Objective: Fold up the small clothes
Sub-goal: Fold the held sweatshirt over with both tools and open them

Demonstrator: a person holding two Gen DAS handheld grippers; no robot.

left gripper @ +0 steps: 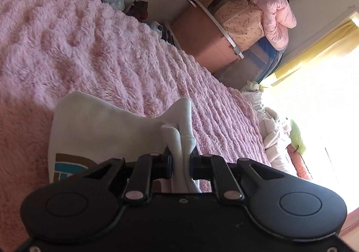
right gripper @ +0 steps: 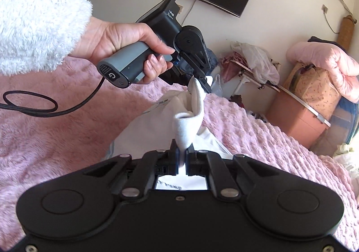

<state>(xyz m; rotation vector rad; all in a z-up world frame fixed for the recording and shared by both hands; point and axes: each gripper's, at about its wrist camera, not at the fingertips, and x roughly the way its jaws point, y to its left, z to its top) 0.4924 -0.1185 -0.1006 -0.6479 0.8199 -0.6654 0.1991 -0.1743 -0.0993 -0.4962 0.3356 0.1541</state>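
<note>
Both grippers pinching one white garment (right gripper: 189, 124) over the pink bed (right gripper: 269, 137)

I'm holding it stretched: left gripper (right gripper: 205, 82) clamped on the far upper end, right gripper (right gripper: 184, 157) clamped on the near lower end.

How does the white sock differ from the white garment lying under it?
The white sock is small, ribbed and lifted, stretched between the left gripper and right gripper. The white garment is larger, smooth, printed, and lies on the pink blanket. Both are white.
</note>
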